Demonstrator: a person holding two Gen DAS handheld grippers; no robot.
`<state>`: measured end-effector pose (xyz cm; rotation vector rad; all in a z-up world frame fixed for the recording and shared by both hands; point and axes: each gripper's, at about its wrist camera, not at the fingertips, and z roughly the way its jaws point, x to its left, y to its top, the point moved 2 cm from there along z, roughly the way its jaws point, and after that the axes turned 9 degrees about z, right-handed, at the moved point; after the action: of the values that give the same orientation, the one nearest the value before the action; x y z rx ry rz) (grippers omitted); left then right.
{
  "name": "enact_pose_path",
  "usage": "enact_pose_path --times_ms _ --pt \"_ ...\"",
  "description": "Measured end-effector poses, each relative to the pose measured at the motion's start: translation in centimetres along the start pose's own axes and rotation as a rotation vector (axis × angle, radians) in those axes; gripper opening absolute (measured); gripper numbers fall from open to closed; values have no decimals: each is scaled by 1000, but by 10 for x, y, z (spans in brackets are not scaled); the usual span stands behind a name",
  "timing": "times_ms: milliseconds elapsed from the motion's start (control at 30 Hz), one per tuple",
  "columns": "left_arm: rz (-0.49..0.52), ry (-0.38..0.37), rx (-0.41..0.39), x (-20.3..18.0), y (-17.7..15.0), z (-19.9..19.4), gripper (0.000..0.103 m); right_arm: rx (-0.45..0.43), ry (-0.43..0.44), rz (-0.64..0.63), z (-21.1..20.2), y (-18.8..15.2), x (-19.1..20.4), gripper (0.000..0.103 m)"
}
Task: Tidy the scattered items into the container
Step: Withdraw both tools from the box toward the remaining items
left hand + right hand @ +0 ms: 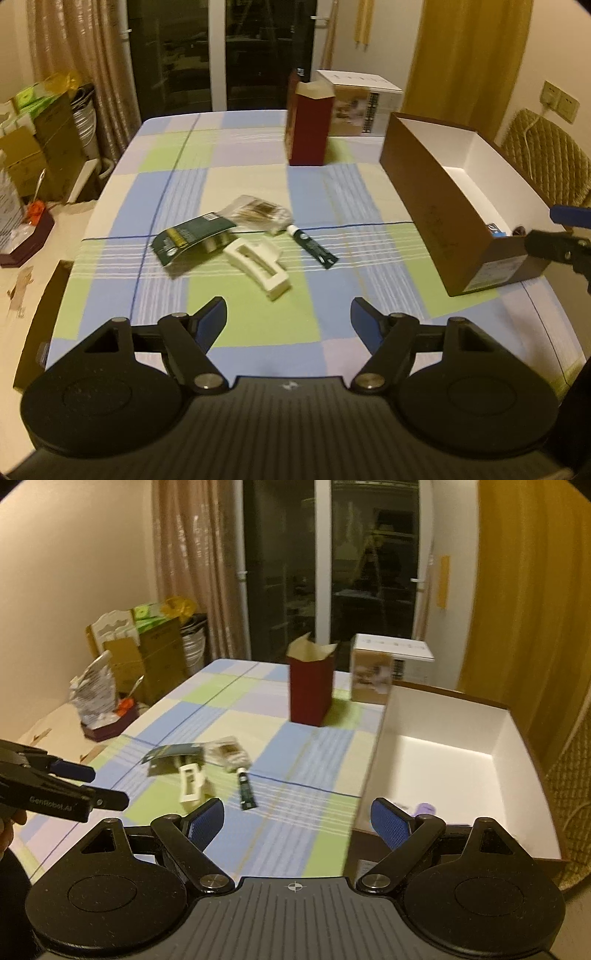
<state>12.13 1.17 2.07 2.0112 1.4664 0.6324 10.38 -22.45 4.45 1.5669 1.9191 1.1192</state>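
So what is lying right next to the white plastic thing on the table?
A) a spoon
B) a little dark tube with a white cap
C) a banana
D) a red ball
B: the dark tube with its white cap lies just beside the white plastic piece on the checked tablecloth, apart from it.

Four items lie clustered mid-frame: green card packet point(192, 238), clear sachet point(258, 213), white clip point(258, 266), dark tube point(314, 246). At right stands the open brown container point(436, 206), white inside.
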Motion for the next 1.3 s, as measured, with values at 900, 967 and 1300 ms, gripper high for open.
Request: enact_pose_path --times_ms 900,967,1300 --pt "-44 -3 26 38 -11 27 77 90 48 -71 64 -4 34 92" --pt "-49 -2 27 39 -9 33 77 93 49 -73 72 -4 33 92" --pt "-85 -5 23 36 1 79 78 90 35 -69 118 0 29 92"
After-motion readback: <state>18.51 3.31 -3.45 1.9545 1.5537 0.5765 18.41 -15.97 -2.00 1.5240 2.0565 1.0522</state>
